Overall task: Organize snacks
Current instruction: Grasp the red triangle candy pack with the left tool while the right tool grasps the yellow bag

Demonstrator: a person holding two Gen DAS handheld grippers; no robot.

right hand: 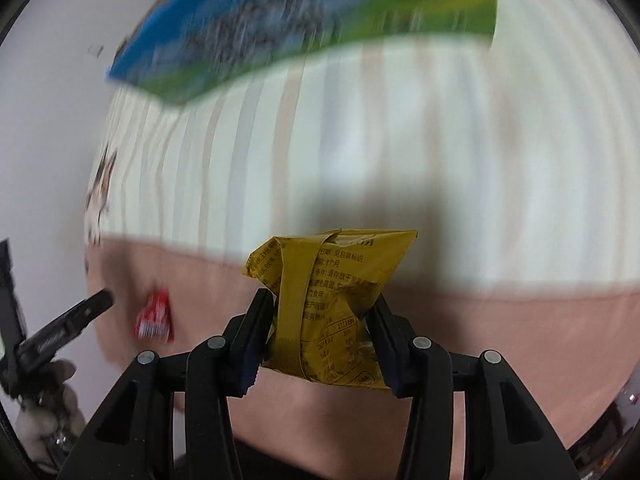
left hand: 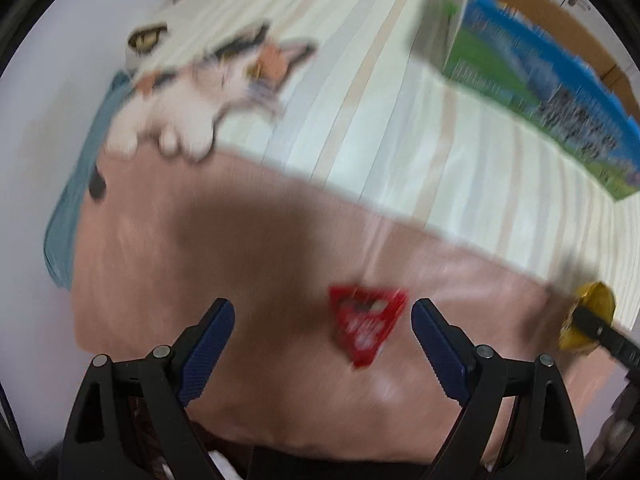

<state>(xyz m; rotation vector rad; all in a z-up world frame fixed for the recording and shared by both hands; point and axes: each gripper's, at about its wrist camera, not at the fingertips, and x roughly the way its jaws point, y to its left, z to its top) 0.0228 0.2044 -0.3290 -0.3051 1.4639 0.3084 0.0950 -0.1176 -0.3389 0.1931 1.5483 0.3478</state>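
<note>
Here, left to right:

Cat-print cloth [left hand: 192, 92]: lay at the upper left of the left wrist view, on the striped bedsheet [left hand: 360, 100].

Left gripper [left hand: 323, 334]: jaws stood wide apart and held nothing, low in the frame over the pink cover [left hand: 240, 248].

Red snack packet [left hand: 366, 324]: lay flat on the pink cover, just ahead of the gap between the left jaws and nearer the right one; in the right wrist view it sat at the lower left.

Yellow snack bag [right hand: 328, 304]: was pinched at its sides by the right gripper [right hand: 320, 328], whose jaws were closed onto it, lifted off the cover in the lower middle of the right wrist view.

Blue-and-green box [right hand: 304, 28]: stood across the top of the right wrist view, well apart from both snacks; whether it was open I could not tell.

Doing it well: probably the bag was bound for that box. Both views were blurred, so slowing down would help; keep a firm but light pinch, as the bag likely crumples.
</note>
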